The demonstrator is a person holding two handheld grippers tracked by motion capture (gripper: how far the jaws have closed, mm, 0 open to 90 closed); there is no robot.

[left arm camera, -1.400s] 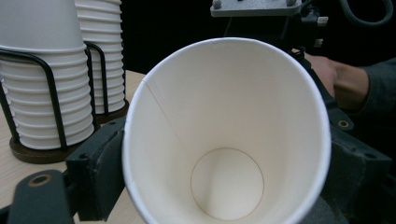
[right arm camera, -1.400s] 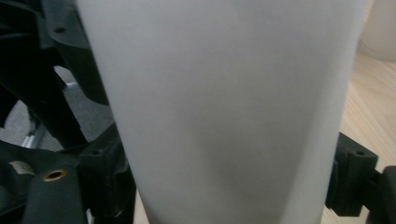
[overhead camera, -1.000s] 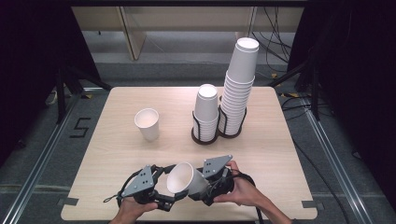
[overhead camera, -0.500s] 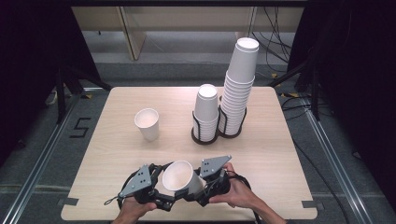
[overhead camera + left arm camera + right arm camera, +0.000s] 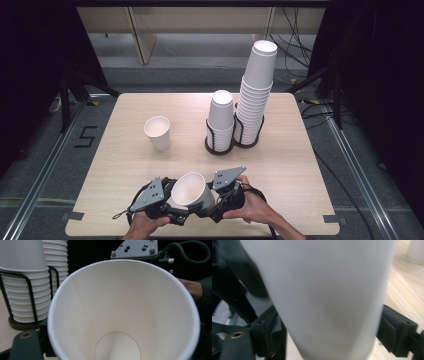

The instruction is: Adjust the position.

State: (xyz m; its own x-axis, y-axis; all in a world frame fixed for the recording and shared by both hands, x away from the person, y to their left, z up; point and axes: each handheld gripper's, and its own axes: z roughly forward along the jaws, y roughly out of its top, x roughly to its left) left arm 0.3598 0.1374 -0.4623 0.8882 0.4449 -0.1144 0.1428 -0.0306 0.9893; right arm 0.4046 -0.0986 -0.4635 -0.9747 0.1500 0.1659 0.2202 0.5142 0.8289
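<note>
Loose cup (image 5: 158, 132): stands upright, mouth up, on the left half of the table (image 5: 300, 165), well apart from the grippers; it looks already set out.
Left gripper (image 5: 162, 202): at the near edge, against the held cup's left side; its view looks straight into the cup's mouth, and I cannot tell how its jaws stand.
Held cup (image 5: 192, 191): between the two grippers, above the near edge, tilted with its mouth up and toward the rear.
Right gripper (image 5: 220, 200): jaws on either side of the cup wall, pinching it.
Short stack (image 5: 220, 119): in its rack.
Tall stack (image 5: 256, 92): just right of it.
Progress: one cup out, a second in hand, not yet placed.
</note>
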